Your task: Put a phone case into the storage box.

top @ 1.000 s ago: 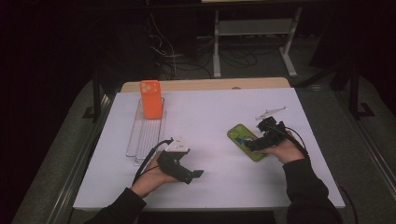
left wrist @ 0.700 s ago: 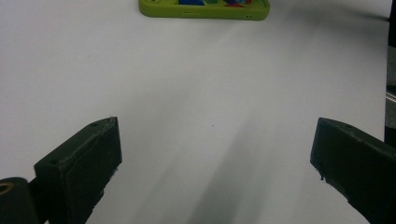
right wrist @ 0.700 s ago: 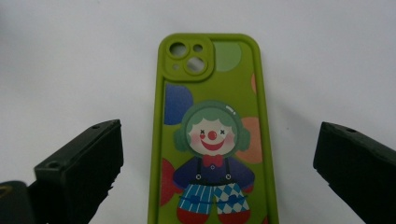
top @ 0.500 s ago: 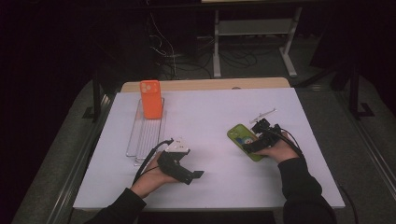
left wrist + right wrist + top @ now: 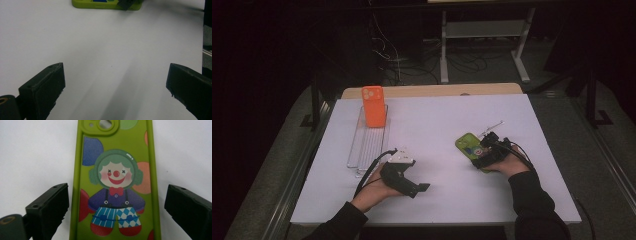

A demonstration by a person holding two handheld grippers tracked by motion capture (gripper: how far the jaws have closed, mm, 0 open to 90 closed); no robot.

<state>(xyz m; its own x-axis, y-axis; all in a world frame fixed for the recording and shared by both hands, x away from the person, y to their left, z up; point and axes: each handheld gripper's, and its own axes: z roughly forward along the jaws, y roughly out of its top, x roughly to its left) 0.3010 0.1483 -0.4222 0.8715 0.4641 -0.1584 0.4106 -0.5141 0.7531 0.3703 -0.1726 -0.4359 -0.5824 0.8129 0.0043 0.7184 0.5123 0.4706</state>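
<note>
A green phone case (image 5: 466, 144) printed with a clown lies flat on the white table (image 5: 437, 115), right of centre. My right gripper (image 5: 481, 150) is open and low over it. In the right gripper view the green case (image 5: 116, 170) runs between the two jaws of the right gripper (image 5: 116, 212), which touch nothing. My left gripper (image 5: 419, 189) rests open near the front left, with bare table between the jaws of the left gripper (image 5: 115, 92). The green case's edge (image 5: 100, 4) shows far ahead of it. An orange phone case (image 5: 374, 106) stands upright in a clear rack (image 5: 368, 145).
The clear rack lies along the table's left side, with the orange case at its far end. Beyond the table stand dark floor, cables and a metal shelf frame (image 5: 482, 30). The person's forearms come in from the front edge.
My right gripper has slid a little left and forward, so its jaws now straddle the green case. The left gripper and the orange case have not moved.
</note>
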